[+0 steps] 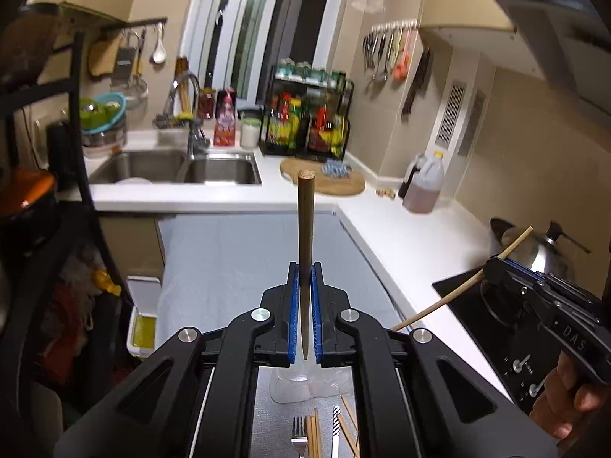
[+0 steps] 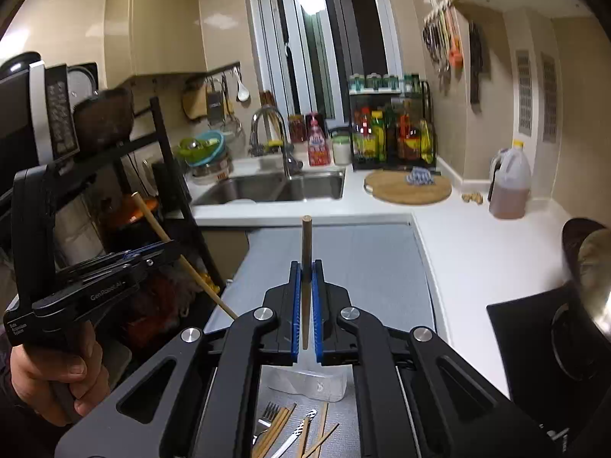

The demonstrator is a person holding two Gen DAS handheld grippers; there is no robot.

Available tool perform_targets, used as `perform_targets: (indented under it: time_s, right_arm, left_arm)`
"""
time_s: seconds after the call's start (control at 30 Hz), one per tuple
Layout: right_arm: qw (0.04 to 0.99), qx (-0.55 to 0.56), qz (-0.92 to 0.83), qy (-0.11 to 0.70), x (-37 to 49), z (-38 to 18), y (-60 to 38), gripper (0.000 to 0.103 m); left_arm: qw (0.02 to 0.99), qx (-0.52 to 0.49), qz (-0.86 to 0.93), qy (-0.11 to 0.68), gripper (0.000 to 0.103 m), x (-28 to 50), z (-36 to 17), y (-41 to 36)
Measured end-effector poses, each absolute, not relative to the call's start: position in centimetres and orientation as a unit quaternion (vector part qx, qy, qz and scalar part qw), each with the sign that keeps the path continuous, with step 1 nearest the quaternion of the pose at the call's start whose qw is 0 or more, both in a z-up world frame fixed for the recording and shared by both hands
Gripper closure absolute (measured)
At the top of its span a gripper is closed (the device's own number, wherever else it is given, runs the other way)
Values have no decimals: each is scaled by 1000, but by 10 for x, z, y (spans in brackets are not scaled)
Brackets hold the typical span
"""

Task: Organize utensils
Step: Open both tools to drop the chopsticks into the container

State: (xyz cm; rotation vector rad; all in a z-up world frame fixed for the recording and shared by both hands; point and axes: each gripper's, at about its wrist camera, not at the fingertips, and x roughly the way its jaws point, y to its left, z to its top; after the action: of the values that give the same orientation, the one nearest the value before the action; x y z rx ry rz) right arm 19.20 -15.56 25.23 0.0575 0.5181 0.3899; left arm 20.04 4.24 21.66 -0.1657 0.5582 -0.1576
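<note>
Chopsticks: the left claw (image 1: 305, 313) is clenched on one chopstick (image 1: 305, 229), pinched low near its thin tip, thick end standing up. It looks light, stiff and smooth, so it may pivot between the pads. The right claw (image 2: 305, 309) grips a second chopstick (image 2: 306, 244) likewise. More utensils (image 2: 290, 431) and a clear holder (image 2: 309, 381) lie below on the desk (image 2: 362, 252).

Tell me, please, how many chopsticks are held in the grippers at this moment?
2. One chopstick stands clamped in the left gripper; the other chopstick is clamped in the right gripper. More chopsticks lie loose on the mat below, partly hidden.
</note>
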Motion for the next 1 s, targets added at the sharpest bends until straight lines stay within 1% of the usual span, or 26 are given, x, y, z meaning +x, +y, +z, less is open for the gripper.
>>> perform_targets:
  time_s: [0.13,0.33,0.37,0.43,0.47,0.5,0.57,0.7,0.87,1.0]
  right_arm:
    - [937,34,194,289,218,212,-149,97]
    - [925,28,191,326,235,173,-140,97]
    - [924,25,190,332,236,169,-140,93]
    - [920,17,188,343,237,165,-138,81]
    - [921,12,183,344,236,165,-139,68]
    - [923,8,177,341,233,166,-140,63]
    - [928,-2,162,336,227,170,-143,60]
    - [933,-3,150,327,210,179,-156,60]
    - [944,-18,134,302,179,189,-166,60]
    - [955,-9,127,268,143,193,-180,60]
  left_arm:
    - [940,-98,-90,315,97,222,171,42]
    - [932,-93,-94,338,97,229,142,40]
    - [930,-95,-95,342,95,229,141,40]
    - [929,-97,-89,345,73,228,142,42]
    - [932,-98,-87,338,57,226,146,42]
    - [937,-96,-82,325,53,221,152,44]
    - [945,-88,-71,308,51,214,165,45]
    - [954,-91,-60,279,50,189,187,54]
    - [962,-89,-52,251,50,151,196,55]
    - [968,-80,-50,231,50,114,191,49]
